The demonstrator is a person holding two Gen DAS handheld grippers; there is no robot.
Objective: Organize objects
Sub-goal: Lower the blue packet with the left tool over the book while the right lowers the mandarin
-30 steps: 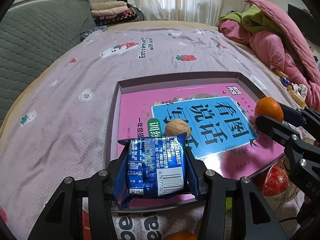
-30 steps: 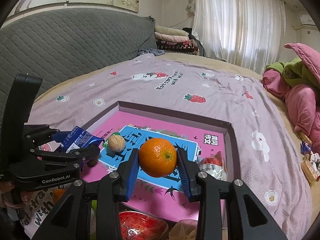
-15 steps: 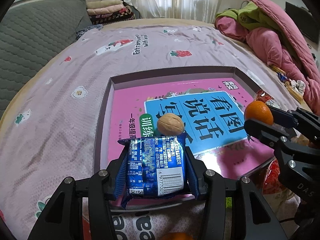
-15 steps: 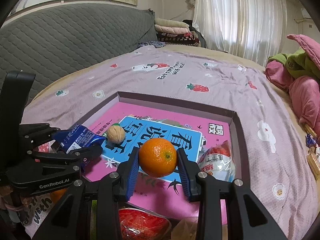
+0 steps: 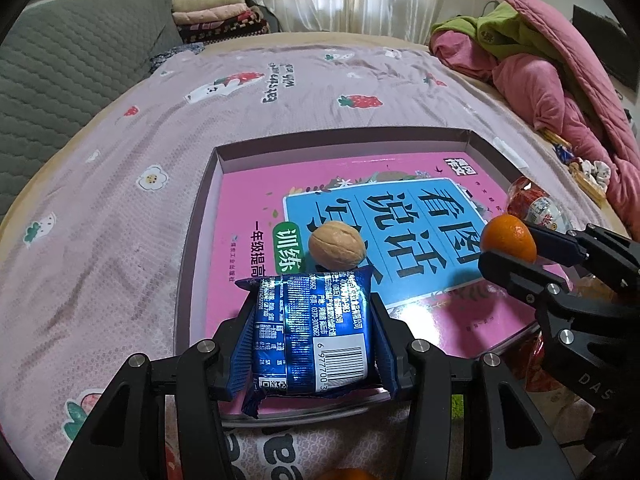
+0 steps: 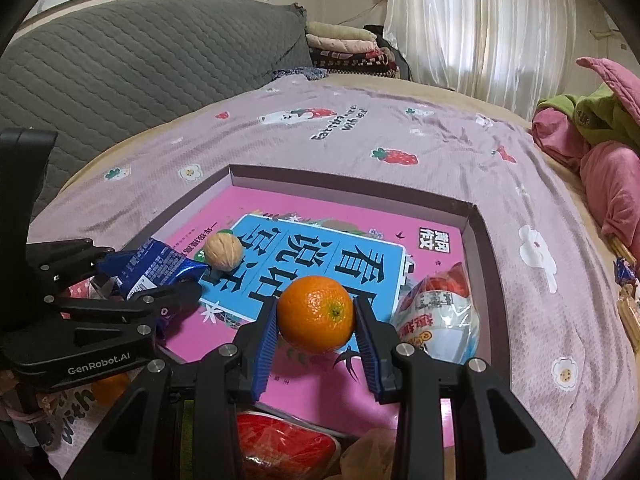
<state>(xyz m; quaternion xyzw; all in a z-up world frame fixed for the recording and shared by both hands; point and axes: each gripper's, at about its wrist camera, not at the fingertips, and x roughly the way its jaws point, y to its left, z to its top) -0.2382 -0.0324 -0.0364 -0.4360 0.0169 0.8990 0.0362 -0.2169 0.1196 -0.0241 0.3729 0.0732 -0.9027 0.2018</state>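
Over the near edge of the tray [image 6: 476, 216], little has changed: left gripper [image 5: 310, 344] stays clamped on the blue packet [image 5: 310, 340], right gripper [image 6: 316, 314] on the orange [image 6: 316, 314]; neither is placed yet.

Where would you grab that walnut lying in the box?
Take the walnut across its shorter width, at the middle, coming down from above: it lies loose on the flat pink book with clear space around it. It is rounded and hard, so an off-centre pinch would probably slip.

The left gripper [image 6: 168, 276] says "GenRobot.AI" on its side. The blue snack packet [image 5: 312, 332] has a barcode starting "6 97770". The pink book [image 6: 320, 256] shows big Chinese words, "看图说话".
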